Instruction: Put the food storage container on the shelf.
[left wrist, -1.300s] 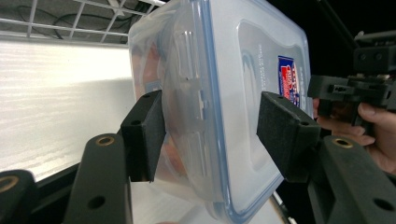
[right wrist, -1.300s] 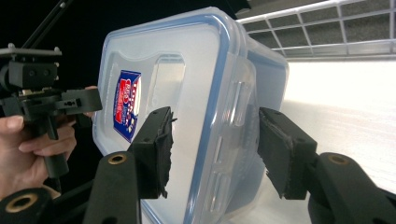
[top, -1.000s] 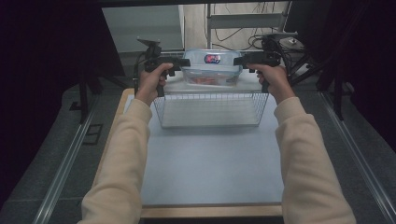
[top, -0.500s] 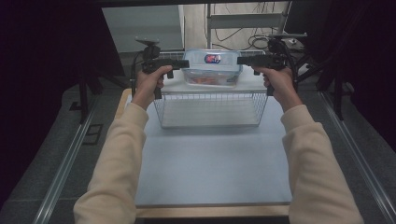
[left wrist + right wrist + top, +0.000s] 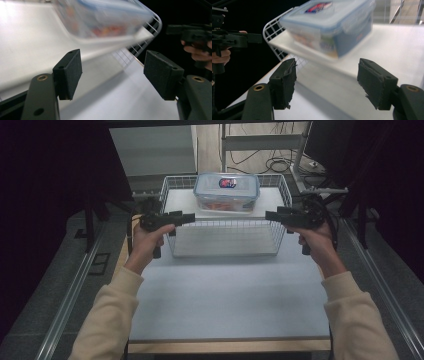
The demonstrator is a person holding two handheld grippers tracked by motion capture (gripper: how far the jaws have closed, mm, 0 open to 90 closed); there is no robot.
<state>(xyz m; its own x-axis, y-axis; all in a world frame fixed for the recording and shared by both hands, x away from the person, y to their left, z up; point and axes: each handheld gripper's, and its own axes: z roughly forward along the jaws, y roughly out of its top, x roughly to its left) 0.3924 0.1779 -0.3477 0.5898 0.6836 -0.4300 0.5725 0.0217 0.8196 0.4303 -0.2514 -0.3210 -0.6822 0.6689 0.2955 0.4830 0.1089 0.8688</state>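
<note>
Clear lidded box (image 5: 226, 192) sits at rear of wire basket (image 5: 226, 226) on table (image 5: 225, 300). L gripper (image 5: 186, 217) outside basket's left wall, R gripper (image 5: 272, 215) outside its right wall, both pointing inward. Both sets of jaws apart, have just been opening, nothing between them. Box untouched.

The box (image 5: 226, 193) is clear plastic with a pale blue lid bearing a red and dark blue label; orange and red show through its wall. The basket (image 5: 225, 236) is white wire in a square grid. The bench (image 5: 225, 295) is pale grey-blue with a light wood edge. Both sleeves (image 5: 107, 320) are cream.
</note>
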